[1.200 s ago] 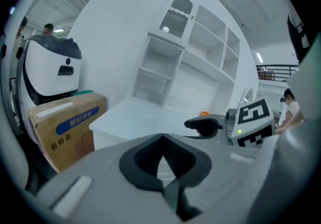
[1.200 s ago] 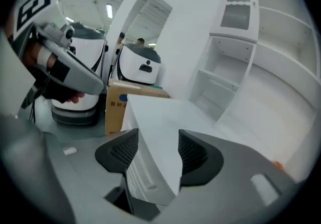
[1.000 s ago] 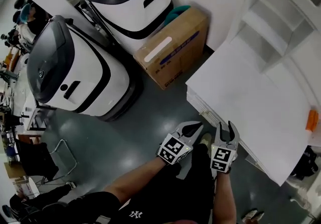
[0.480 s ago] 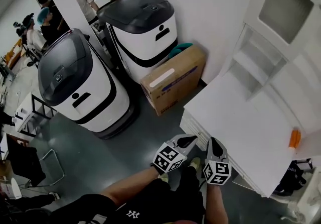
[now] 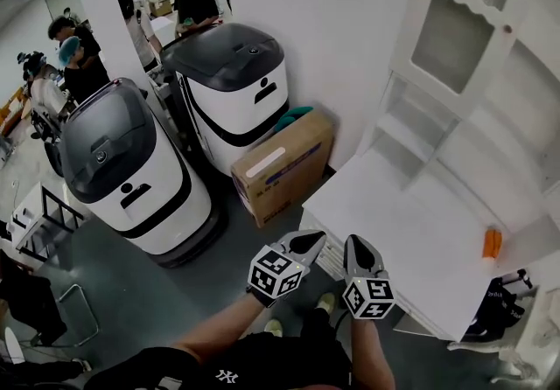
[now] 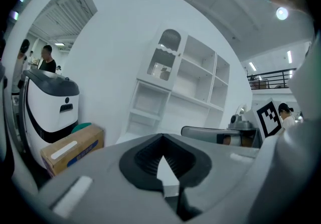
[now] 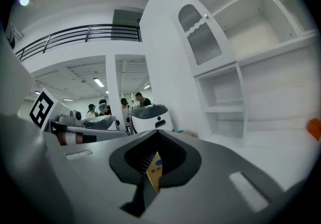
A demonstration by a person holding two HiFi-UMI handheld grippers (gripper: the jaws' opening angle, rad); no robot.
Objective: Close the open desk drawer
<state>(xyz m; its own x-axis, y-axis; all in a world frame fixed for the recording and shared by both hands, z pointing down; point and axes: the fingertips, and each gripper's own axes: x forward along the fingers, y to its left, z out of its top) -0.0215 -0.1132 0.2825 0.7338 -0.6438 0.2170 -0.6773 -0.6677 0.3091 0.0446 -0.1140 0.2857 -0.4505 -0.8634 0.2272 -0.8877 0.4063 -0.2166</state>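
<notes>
The left gripper (image 5: 318,236) and right gripper (image 5: 353,242) are hovering side by side, each with jaws pressed together on nothing, pointing at the near left corner of the desk (image 5: 411,231). Its front edge is running off rightward under the right gripper. No open drawer is showing; it is probably lying below that edge.

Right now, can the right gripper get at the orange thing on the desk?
Probably yes. The desk between the right gripper and the orange thing is bare, so the way looks free; the shut jaws must open first.
</notes>
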